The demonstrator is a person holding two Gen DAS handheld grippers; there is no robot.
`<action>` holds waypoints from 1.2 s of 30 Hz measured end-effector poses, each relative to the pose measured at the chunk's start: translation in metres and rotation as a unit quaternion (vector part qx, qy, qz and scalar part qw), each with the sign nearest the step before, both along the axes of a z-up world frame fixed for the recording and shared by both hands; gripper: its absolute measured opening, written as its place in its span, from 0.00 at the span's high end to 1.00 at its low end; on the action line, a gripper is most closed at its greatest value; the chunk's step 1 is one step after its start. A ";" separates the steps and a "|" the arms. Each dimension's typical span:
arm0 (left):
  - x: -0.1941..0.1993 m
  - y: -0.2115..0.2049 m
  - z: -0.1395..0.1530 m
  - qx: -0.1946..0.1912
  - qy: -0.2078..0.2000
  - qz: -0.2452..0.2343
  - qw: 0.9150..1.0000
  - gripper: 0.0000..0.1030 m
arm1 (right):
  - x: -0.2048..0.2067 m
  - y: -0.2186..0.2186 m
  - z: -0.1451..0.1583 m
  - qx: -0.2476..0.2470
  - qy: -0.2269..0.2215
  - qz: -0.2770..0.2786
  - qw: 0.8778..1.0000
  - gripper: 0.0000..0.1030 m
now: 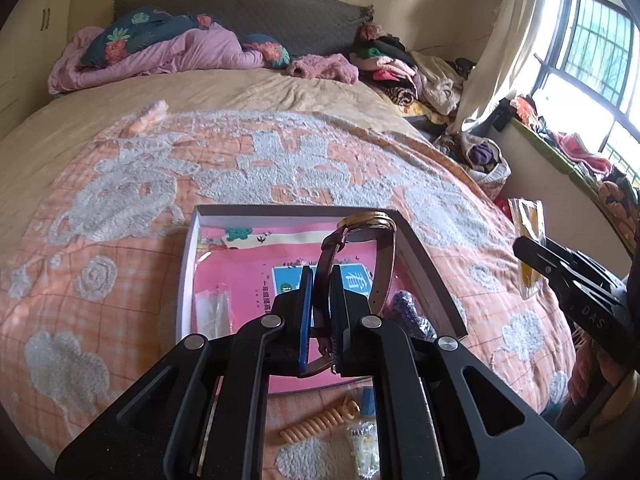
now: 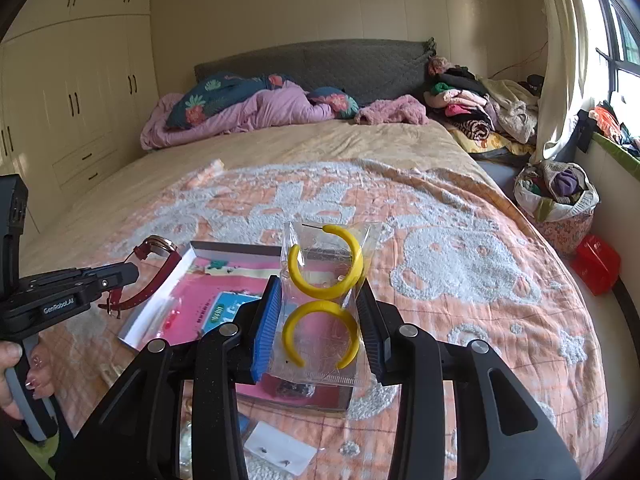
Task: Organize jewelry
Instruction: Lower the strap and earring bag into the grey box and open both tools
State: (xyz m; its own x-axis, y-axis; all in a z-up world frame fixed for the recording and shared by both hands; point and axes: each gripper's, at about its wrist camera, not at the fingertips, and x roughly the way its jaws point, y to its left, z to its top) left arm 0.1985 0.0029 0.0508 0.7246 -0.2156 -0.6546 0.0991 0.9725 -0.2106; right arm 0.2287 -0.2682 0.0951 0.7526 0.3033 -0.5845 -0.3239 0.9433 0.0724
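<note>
Blue-padded, the left gripper (image 1: 320, 292) pinches the strap of a brown-strapped watch (image 1: 368, 232) above the shallow box (image 1: 424, 264). Beside it, the right gripper (image 2: 320, 320) clamps a clear bag of yellow hoop earrings (image 2: 324, 280) over the orange bedspread (image 2: 460, 280).

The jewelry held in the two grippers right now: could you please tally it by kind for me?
Wristwatch, maroon strap, in the left gripper: 1
Yellow hoop earrings, in a clear bag in the right gripper: 2
Total: 3
</note>
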 end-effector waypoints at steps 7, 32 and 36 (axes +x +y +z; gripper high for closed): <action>0.013 -0.010 -0.021 0.011 0.020 -0.011 1.000 0.97 | 0.020 0.008 -0.023 -0.014 0.022 0.000 1.000 0.65; 0.030 -0.006 -0.068 0.024 0.065 -0.010 0.998 0.93 | 0.066 0.032 -0.102 -0.057 0.107 0.004 0.993 0.65; 0.029 -0.004 -0.068 0.024 0.067 -0.008 0.997 0.93 | 0.070 0.034 -0.107 -0.057 0.115 0.003 0.992 0.63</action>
